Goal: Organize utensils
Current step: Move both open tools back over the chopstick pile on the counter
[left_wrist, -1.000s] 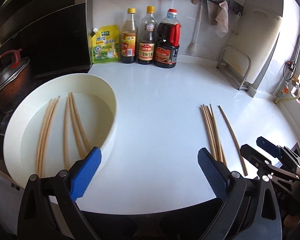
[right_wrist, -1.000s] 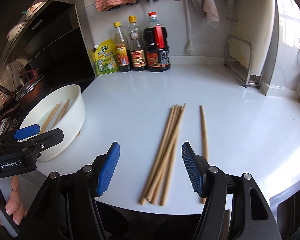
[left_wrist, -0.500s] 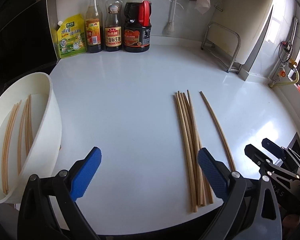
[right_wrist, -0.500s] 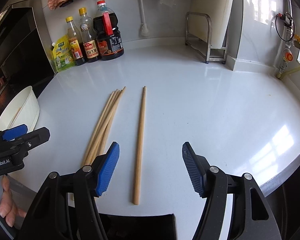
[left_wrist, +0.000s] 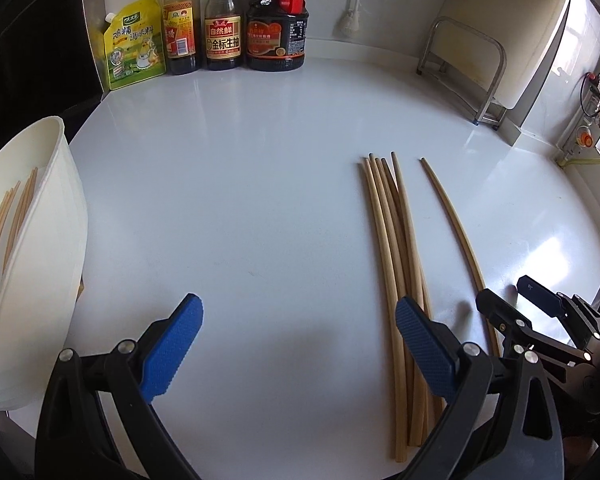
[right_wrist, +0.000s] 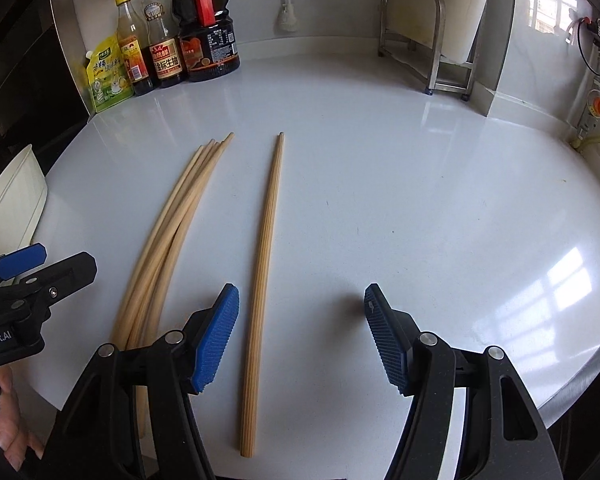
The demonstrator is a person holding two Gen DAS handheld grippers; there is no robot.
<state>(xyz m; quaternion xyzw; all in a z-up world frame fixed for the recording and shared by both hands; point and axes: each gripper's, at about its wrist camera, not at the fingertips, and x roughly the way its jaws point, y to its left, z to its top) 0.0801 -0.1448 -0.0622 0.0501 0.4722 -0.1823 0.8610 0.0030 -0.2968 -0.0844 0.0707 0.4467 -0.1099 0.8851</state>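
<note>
A bundle of several wooden chopsticks (left_wrist: pixel 396 248) (right_wrist: pixel 172 224) lies lengthwise on the white counter, with a single chopstick (left_wrist: pixel 452 224) (right_wrist: pixel 266 264) just to its right. My left gripper (left_wrist: pixel 296 344) is open over bare counter, its right pad at the near end of the bundle. My right gripper (right_wrist: pixel 300 340) is open low over the counter; the single chopstick runs between its jaws, close to the left pad, untouched. The white tub (left_wrist: pixel 40 248) at the left holds several more chopsticks (left_wrist: pixel 8 220).
Sauce bottles (left_wrist: pixel 224 20) (right_wrist: pixel 164 52) and a yellow pouch (left_wrist: pixel 134 44) line the back wall. A metal rack with a cutting board (right_wrist: pixel 432 40) stands at the back right. The counter's front edge (right_wrist: pixel 572 396) curves close beneath both grippers. A hand (right_wrist: pixel 8 416) shows at lower left.
Both grippers swung to the right and sank toward the counter. The tub slid to the left edge of the left view. The single chopstick now lies between the right gripper's jaws.
</note>
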